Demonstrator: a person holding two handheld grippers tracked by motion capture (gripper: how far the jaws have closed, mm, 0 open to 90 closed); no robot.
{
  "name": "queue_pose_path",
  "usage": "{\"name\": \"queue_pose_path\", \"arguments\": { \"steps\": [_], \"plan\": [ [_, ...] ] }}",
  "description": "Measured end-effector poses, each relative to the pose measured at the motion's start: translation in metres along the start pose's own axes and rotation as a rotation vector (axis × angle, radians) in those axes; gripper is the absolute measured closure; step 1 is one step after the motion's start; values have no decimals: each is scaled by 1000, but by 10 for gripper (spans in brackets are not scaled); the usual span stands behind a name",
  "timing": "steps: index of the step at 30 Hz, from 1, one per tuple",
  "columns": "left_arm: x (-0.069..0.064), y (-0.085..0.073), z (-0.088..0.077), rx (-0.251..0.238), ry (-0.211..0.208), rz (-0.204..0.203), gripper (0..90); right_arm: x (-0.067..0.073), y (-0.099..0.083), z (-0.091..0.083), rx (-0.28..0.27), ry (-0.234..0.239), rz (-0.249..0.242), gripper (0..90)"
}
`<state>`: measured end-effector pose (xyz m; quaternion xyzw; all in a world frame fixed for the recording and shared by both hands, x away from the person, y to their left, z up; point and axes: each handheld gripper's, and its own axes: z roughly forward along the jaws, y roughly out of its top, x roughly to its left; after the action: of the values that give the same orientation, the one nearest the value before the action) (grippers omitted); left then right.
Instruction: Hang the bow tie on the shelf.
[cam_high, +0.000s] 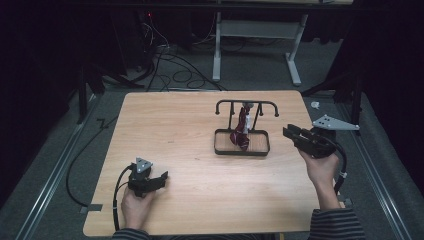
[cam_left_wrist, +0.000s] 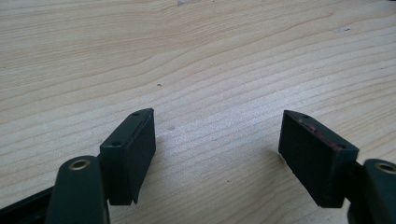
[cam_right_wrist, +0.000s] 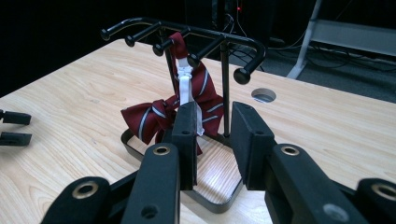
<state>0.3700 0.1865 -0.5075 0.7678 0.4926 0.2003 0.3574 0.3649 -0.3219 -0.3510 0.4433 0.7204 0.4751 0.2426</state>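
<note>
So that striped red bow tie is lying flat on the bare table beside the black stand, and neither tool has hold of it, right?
Not quite. The striped red bow tie hangs by its white strap from a peg of the black stand, its bow down over the stand's tray, as the right gripper view shows. The left tool and right tool indeed hold nothing.

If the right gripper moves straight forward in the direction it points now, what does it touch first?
Probably the black rack: the right gripper aims at its upright post and tray rim, with the red striped bow tie just beside. Depth is uncertain.
</note>
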Motion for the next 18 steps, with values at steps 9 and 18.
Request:
{"name": "queue_pose_path", "arguments": {
  "steps": [9, 18],
  "plan": [
    [0, 0, 0, 4, 2, 4, 280, 1, -9, -9, -10, 3, 10, 721],
    [0, 0, 0, 2, 2, 3, 279, 2, -19, -16, -18, -5, 20, 723]
  ]
}}
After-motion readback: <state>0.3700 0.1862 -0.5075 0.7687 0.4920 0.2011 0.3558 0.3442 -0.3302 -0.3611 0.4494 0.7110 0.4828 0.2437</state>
